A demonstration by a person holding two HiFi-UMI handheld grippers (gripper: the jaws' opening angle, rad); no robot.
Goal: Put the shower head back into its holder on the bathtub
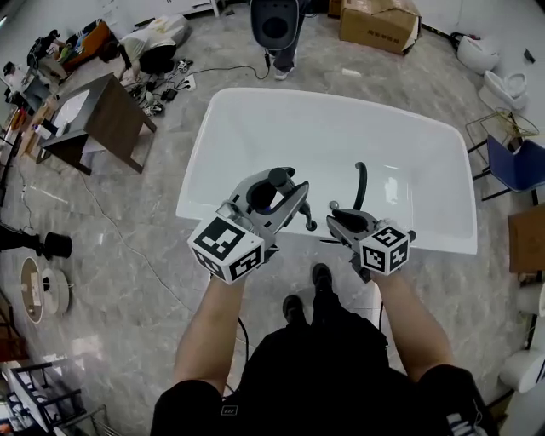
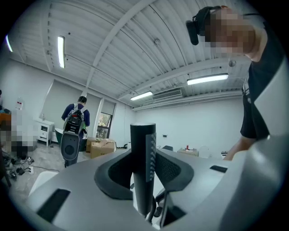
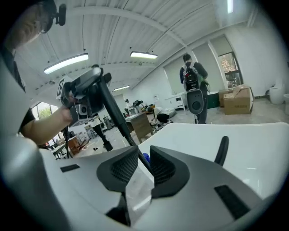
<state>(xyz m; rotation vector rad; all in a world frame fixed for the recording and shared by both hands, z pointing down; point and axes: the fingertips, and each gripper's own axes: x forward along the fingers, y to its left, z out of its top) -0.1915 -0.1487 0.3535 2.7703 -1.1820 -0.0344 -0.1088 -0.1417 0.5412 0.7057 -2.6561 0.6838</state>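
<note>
The white bathtub point(image 1: 255, 111) lies in front of me, its near rim just beyond both grippers. My left gripper point(image 1: 285, 186) is shut on the black shower head handle point(image 1: 278, 178), which stands upright between the pads point(image 2: 143, 153). From the right gripper view the handle point(image 3: 104, 97) slants down from the left gripper point(image 3: 83, 97) into a thin black hose point(image 3: 121, 127). That hose runs between the jaws of my right gripper point(image 3: 143, 166), whose pads stand a little apart from it. A black curved fitting point(image 1: 361, 183) rises inside the tub just beyond the right gripper point(image 1: 334, 215).
A person with a backpack and a dark device point(image 1: 277, 25) stands at the tub's far side. A cardboard box point(image 1: 379, 21) sits behind it, a brown table point(image 1: 106, 115) to the left, a blue chair point(image 1: 519, 162) to the right. Cables trail over the floor at left.
</note>
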